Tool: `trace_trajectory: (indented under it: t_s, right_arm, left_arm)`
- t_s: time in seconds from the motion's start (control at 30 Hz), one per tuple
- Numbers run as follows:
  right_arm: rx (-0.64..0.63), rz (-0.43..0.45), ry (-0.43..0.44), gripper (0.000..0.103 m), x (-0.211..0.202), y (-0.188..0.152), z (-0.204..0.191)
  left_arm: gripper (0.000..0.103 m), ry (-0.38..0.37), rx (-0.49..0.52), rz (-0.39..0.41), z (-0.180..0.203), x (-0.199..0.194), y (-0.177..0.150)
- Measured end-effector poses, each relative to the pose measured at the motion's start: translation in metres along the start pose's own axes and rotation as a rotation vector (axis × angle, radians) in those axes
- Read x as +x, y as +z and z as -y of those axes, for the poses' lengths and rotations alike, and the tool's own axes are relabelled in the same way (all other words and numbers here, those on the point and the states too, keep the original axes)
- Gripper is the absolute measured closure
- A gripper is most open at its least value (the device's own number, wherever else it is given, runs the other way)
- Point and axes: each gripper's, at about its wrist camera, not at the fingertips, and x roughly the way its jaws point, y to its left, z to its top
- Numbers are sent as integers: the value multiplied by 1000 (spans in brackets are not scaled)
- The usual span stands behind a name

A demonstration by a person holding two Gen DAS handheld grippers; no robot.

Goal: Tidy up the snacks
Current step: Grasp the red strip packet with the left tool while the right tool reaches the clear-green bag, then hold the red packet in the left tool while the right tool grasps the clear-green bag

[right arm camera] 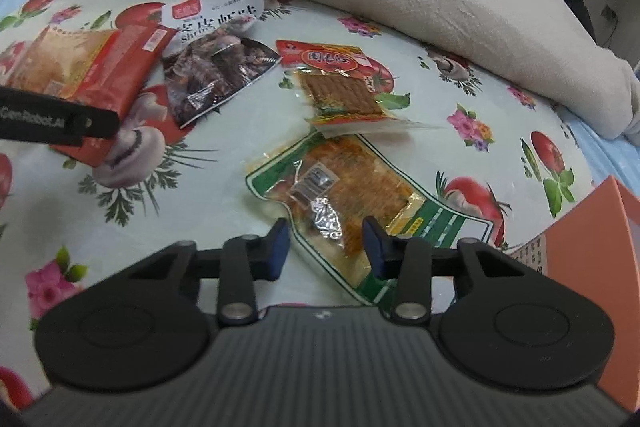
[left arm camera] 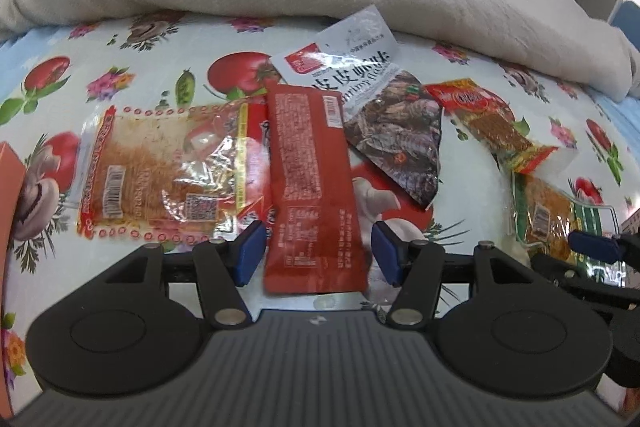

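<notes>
Five snack packets lie on a fruit-printed tablecloth (left arm camera: 168,43). The white-and-dark packet (left arm camera: 360,83), far centre, reads "Shrimp". The left gripper (left arm camera: 318,253) has its fingers spread either side of the near end of the red packet (left arm camera: 310,179), pads apart from it. The right gripper (right arm camera: 326,247), fingers spread, straddles the green-edged packet (right arm camera: 344,195). "GenRobot.AI" shows on the left gripper's body.
</notes>
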Motion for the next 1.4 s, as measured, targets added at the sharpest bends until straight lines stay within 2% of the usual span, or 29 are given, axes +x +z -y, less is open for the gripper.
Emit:
trace_trajectory:
  t_s: [0.07,0.13,0.17,0.23,0.27,0.37,0.63,0.93,1.4]
  right_arm:
    - [-20,0,0,77,-1,-1,-3]
    - [-31,4,-11,83,-1,-1,-7]
    - [-31,3,-13,87,-1,-1,-7]
    - [-11,1,-5,91,-2,-1,-8]
    - [-15,4,-3,94,-4,-1,-9]
    - [-29,13,3,99,-10,-3,-11]
    - [-37,24,21,100,-37,-14,-13]
    - [-34,19,39,100,-75,-45,-19]
    - [-65,41,87,100,-137,-90,-50]
  left_arm:
    - [44,17,18,1,4,1,-1]
    - [57,32,36,0,6,0,-2]
    - [58,41,50,1,8,0,-3]
    - [68,38,40,-4,7,-2,-3]
    - [70,25,24,-9,5,-3,-3]
    - [72,10,-3,-20,0,-7,-5]
    - [75,-26,-66,-51,-6,-29,-23]
    - [75,-71,-82,-88,-3,-74,-66]
    - [75,-134,-99,-121,-5,-138,-132]
